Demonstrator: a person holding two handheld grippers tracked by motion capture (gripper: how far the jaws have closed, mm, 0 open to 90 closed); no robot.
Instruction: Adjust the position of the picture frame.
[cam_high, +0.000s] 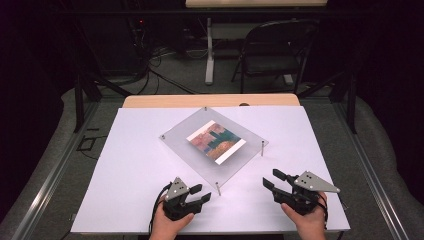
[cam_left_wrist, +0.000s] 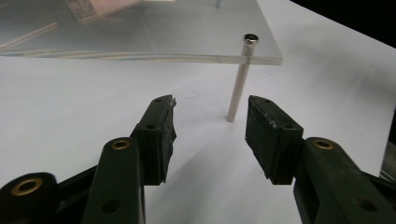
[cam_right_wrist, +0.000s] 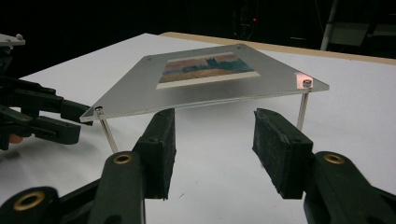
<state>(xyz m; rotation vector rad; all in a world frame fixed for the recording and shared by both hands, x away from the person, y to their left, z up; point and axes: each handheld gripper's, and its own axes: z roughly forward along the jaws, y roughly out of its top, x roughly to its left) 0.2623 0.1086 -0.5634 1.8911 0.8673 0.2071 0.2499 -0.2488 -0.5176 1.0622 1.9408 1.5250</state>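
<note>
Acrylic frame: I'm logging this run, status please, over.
Left gripper and right gripper both open, holding nothing. Acrylic frame stands on four metal legs mid-table, picture inside, untouched. Nearest leg just ahead of left jaws. Nothing in the way.

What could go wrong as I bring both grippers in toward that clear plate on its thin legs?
1. The acrylic plate stands on slim metal posts; the near post sits just ahead of the open left gripper, so a nudge could knock it.
2. The right gripper, also open, points under the plate's edge; lifting there may tip the plate.
3. The picture lies flat on the plate and could slide if it tilts.
</note>
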